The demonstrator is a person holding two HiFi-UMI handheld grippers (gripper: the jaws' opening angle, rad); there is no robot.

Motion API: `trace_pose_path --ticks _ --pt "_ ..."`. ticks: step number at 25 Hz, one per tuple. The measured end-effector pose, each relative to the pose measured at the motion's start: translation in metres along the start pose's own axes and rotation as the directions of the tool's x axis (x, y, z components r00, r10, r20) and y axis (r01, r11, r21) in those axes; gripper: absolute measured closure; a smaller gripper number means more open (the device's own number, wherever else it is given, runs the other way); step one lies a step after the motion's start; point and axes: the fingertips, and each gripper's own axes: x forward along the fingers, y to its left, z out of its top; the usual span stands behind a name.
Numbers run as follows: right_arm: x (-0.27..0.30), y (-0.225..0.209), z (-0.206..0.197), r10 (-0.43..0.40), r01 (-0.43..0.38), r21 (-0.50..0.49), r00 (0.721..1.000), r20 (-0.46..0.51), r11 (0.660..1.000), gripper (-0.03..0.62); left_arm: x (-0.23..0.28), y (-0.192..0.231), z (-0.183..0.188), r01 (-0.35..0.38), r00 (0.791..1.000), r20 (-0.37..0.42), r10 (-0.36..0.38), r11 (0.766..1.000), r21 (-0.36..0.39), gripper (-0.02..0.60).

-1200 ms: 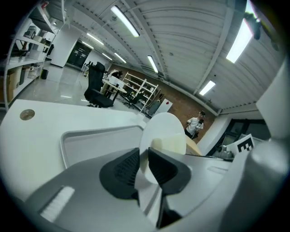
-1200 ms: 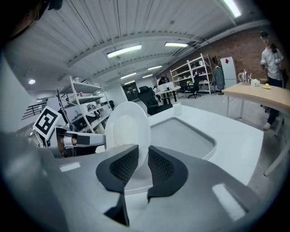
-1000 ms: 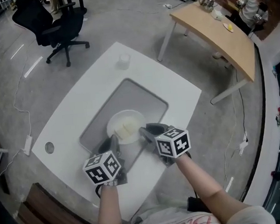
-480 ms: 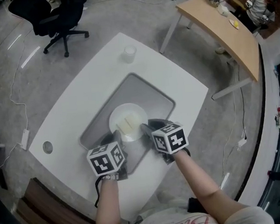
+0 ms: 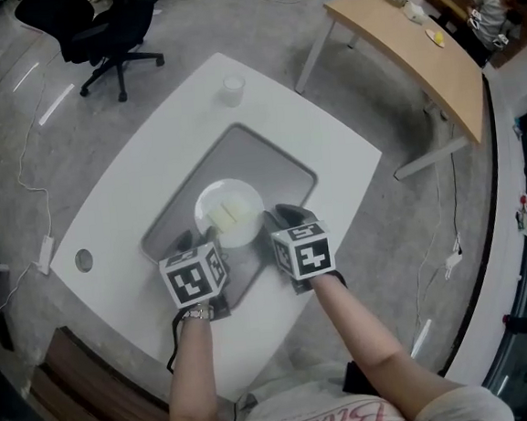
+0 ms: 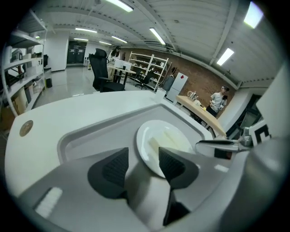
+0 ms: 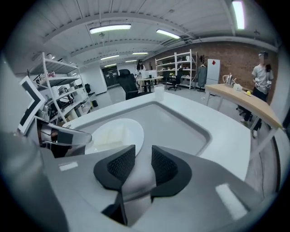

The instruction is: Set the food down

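A white plate [image 5: 209,200] carrying pale yellow food [image 5: 231,215] rests on the grey tray [image 5: 273,163] on the white table [image 5: 149,164]. My left gripper [image 5: 201,245] is at the plate's near-left rim and its jaws are opening. In the left gripper view the plate [image 6: 149,136] lies just beyond the left gripper [image 6: 144,165], and the pads do not press on it. My right gripper [image 5: 278,220] is at the near-right rim, jaws also opening. In the right gripper view the plate [image 7: 118,131] sits left of the right gripper [image 7: 141,165], with only tray in the gap.
A small white cup [image 5: 231,89] stands at the table's far corner. A round grommet [image 5: 84,260] is set in the table at the left. A black office chair [image 5: 105,26], a wooden table [image 5: 414,45] and a person [image 5: 489,11] are farther off on the floor.
Both grippers' jaws have spread and come off the plate's rim. The plate now lies flat on the tray, and both grippers have drawn back slightly toward me.
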Motion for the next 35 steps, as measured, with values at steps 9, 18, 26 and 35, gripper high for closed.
trace_pose_path --ticks 9,18,26,35 --pt "-0.081 0.019 0.019 0.085 -0.081 -0.025 0.975 0.205 0.996 0.591 -0.076 -0.005 0.020 0.000 0.964 0.264 0.015 0.998 -0.057 0.583" --pt "-0.154 0.091 0.010 0.301 -0.255 -0.190 0.915 0.270 0.948 0.592 -0.166 -0.049 0.012 -0.011 0.914 0.404 -0.028 0.996 0.094 0.583" --pt "-0.229 0.119 0.007 0.420 -0.321 -0.306 0.836 0.353 0.896 0.592 -0.219 -0.080 -0.010 -0.014 0.888 0.455 -0.073 0.983 0.185 0.583" --pt "-0.268 0.131 -0.023 0.539 -0.434 -0.332 0.761 0.362 0.837 0.592 -0.258 -0.114 -0.040 -0.013 0.871 0.475 -0.123 0.962 0.272 0.583"
